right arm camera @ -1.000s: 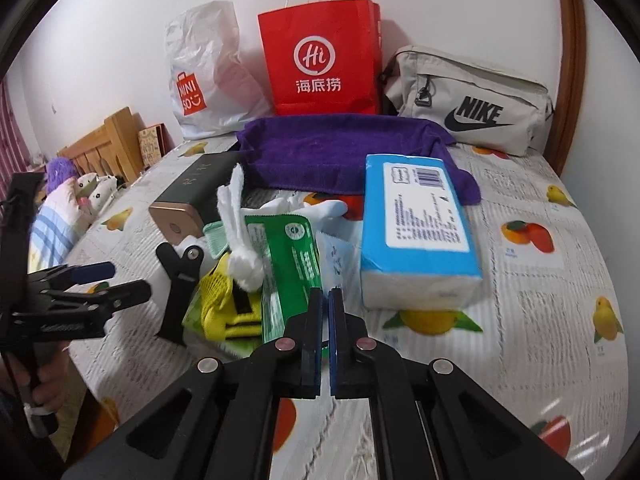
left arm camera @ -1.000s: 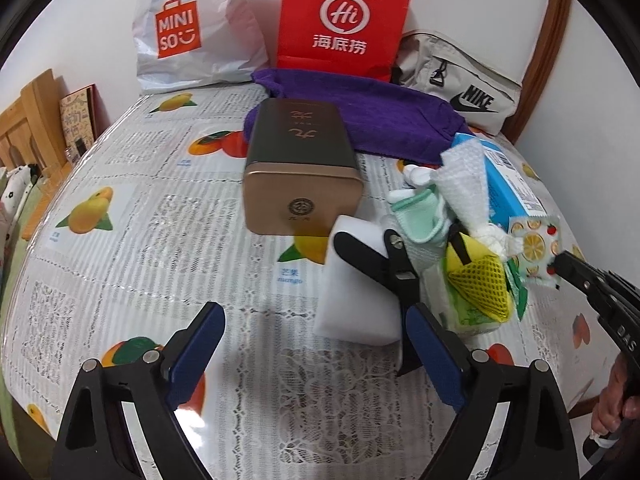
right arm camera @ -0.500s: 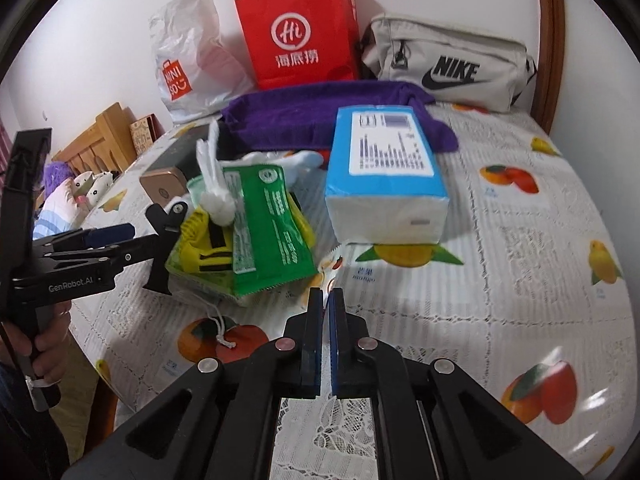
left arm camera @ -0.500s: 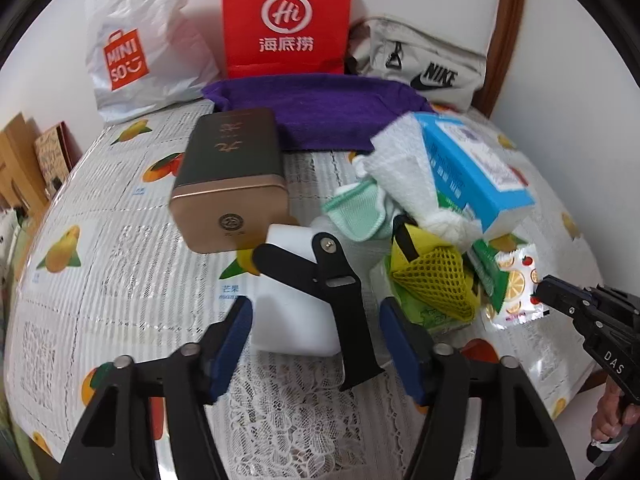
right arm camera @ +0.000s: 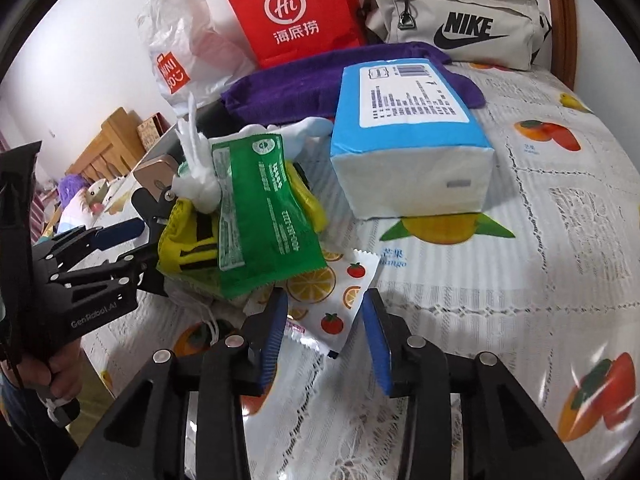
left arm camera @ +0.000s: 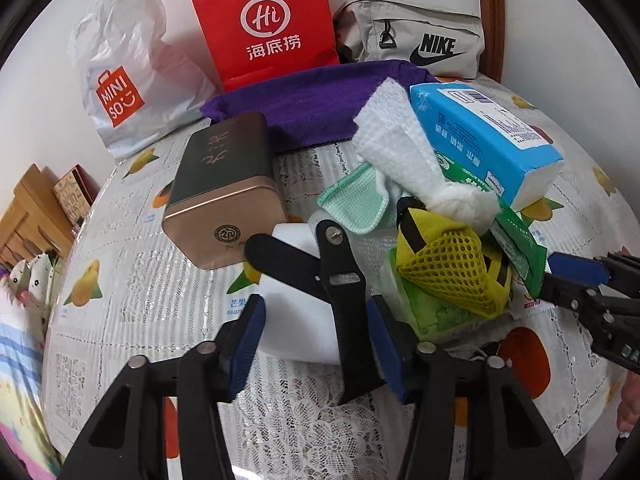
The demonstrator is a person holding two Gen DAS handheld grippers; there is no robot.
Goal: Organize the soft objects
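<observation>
White sponge (left arm camera: pixel 298 316) sits low centre between my closing left gripper (left arm camera: pixel 316 336), pads not yet pressing; the black clamp (left arm camera: pixel 320 268) could snag. My right gripper (right arm camera: pixel 326 334), just opening, straddles the fruit-print sachet (right arm camera: pixel 336 300).

Home setting, looks like a living or bedroom corner. Round counter (left arm camera: pixel 120 320) with a lace, fruit-print cloth under clear plastic, pushed against a white wall. Behind the counter, against that wall: a red paper shopping bag (left arm camera: pixel 268 24), a white Miniso plastic bag (left arm camera: pixel 128 76), a grey Nike pouch (left arm camera: pixel 416 40). Left of the counter, wooden furniture (left arm camera: pixel 28 216) and plush toys (right arm camera: pixel 80 196) on striped bedding.
</observation>
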